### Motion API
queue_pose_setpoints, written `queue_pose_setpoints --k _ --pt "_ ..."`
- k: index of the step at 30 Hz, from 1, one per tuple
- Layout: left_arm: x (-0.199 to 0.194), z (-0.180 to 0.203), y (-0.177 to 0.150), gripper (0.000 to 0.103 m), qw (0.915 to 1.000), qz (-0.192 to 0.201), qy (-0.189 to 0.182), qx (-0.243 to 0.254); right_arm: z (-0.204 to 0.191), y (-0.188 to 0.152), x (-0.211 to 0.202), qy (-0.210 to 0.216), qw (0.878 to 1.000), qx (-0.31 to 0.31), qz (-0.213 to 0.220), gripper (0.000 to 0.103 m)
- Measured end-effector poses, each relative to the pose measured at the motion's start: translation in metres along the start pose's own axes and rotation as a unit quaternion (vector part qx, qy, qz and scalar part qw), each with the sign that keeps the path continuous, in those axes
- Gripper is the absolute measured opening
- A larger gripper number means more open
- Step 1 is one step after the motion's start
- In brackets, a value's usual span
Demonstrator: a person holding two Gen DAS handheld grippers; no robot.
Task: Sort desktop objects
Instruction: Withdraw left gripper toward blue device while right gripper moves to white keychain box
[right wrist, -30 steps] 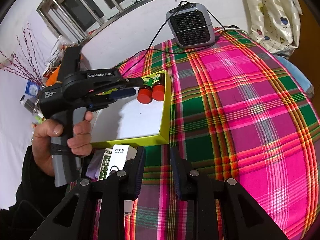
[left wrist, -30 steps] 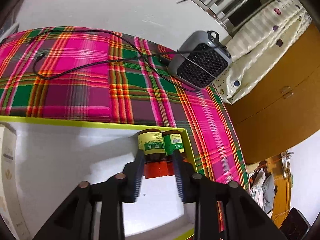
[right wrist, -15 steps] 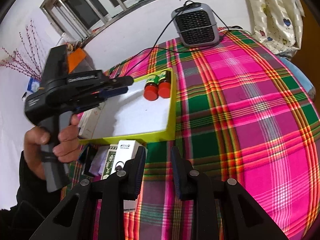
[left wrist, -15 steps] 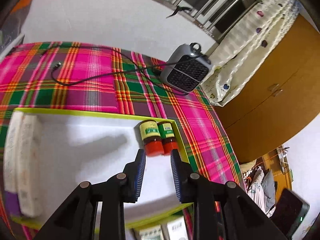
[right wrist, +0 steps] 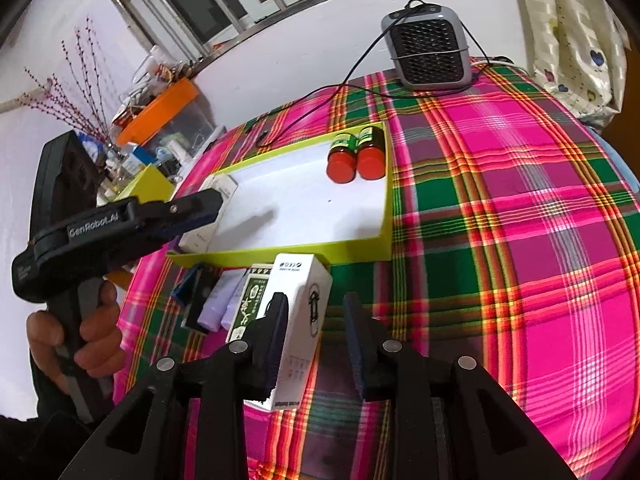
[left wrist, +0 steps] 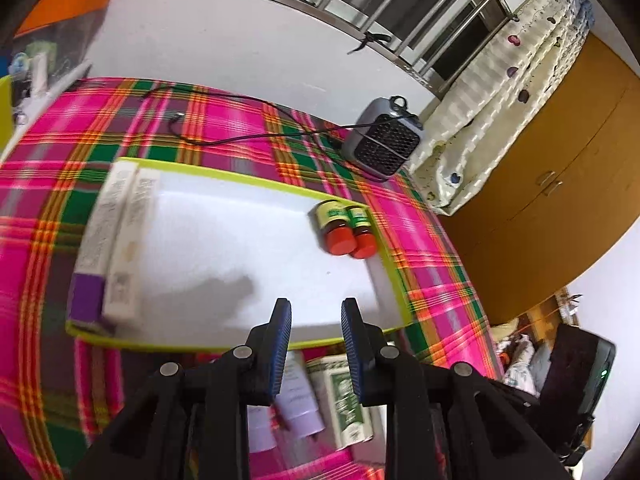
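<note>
Plaid tablecloth (right wrist: pixel 520 208) below: right gripper (right wrist: pixel 316 320) jaws opening around white box (right wrist: pixel 300 320); left gripper (left wrist: pixel 316 324) parted, holding nothing

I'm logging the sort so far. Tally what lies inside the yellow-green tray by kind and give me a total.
Red-capped bottles: 2
Long boxes: 2
Total in the tray: 4
</note>
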State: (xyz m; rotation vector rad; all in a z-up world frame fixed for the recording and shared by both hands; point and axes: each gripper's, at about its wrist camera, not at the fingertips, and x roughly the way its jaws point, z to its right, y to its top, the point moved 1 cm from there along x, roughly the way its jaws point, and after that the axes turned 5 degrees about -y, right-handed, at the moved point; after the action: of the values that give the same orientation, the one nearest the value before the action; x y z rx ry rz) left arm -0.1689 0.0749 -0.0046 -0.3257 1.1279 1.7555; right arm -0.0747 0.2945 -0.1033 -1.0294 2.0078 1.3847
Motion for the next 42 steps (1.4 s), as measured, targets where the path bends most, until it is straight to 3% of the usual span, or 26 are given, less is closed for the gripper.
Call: queue_pose_setpoints --k 10,18,42 --pt "-0.035 -0.011 -0.025 0.026 0.9971 0.036 0.057 0.036 -0.014 -0.006 0.0 -0.006 1.0 -0.028 0.005 0.033" --pt "-0.06 -0.048 -0.04 0.026 0.9927 0.055 0.107 0.01 -0.024 -0.008 -0.003 -0.018 0.999 -0.044 0.014 0.033" --pt "-0.038 -0.046 -0.062 0.036 0.993 0.009 0.111 0.038 -0.05 -0.02 -0.001 -0.066 0.995 -0.078 0.021 0.033"
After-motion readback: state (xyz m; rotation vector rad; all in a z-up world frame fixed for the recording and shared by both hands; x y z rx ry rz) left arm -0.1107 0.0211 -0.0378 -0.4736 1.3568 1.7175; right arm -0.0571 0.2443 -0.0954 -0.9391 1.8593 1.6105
